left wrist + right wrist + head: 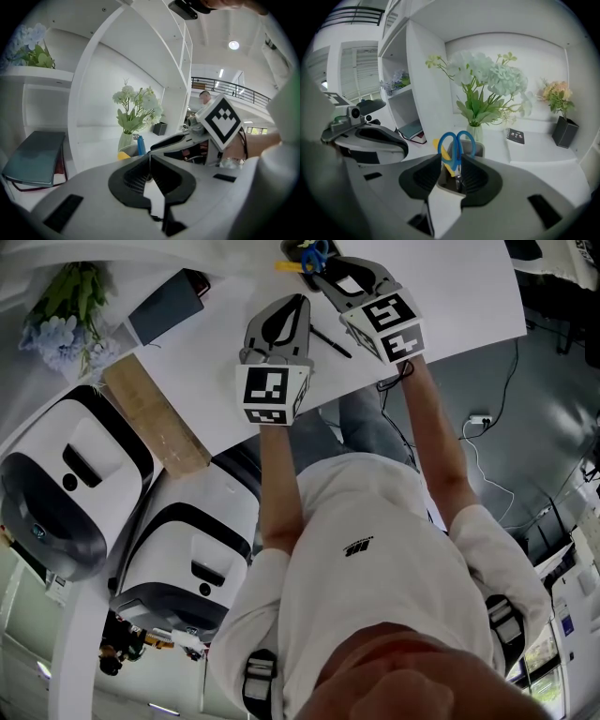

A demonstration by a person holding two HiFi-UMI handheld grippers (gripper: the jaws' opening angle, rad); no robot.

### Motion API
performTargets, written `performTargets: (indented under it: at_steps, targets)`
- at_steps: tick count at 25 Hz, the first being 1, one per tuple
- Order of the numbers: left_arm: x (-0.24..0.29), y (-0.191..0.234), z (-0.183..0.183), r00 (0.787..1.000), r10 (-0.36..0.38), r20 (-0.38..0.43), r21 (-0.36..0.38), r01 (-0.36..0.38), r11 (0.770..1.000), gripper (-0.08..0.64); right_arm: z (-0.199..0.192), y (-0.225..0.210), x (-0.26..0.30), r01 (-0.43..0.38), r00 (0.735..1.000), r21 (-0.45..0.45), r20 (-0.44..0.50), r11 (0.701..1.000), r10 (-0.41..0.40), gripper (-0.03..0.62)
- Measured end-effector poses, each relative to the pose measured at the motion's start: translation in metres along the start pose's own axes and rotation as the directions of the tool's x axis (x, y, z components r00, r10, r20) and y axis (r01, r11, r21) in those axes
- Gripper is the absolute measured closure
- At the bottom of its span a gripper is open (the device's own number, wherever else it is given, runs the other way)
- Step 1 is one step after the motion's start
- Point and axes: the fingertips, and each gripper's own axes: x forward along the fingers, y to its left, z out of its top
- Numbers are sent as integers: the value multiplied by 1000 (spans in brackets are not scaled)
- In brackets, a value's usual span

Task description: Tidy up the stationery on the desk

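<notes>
White shelving with a vase of pale flowers (487, 89) backs the white worktop (450, 296), where a grey pen pot (480, 148) stands. In that pot blue-handled scissors (457, 152) sit upright beside something yellow, framed by the right claw (451, 159), whose jaws stand apart and press on nothing. Nearer the person than the pot, a slim black pen (330, 341) lies flat on the worktop and is likely the next thing to go. It should be light, stiff and smooth, apt to roll or slip, so a pinch across the middle of its barrel seems best. Also nearer than the pot, to its left, the left claw (149, 158) is closed together and empty.
</notes>
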Motion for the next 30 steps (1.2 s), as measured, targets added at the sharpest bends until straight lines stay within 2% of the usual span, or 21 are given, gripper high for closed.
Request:
performTargets:
  at_steps: [6,16,30]
  targets:
    - [-7,3,-12,1000,6,-19,-4,-6,1000,560,-17,17,-8,-10,1000,-6,-16,1000,10,497]
    - [-14,11,-48,997,25,-71,-17,-26,1000,560,-51,52,3,-72,994,-5,-81,997,71,508]
    - [-14,19,-109,985,41,-169,-58,-51,997,560,-109,93,31,-164,959,-27,-238,986,153,508]
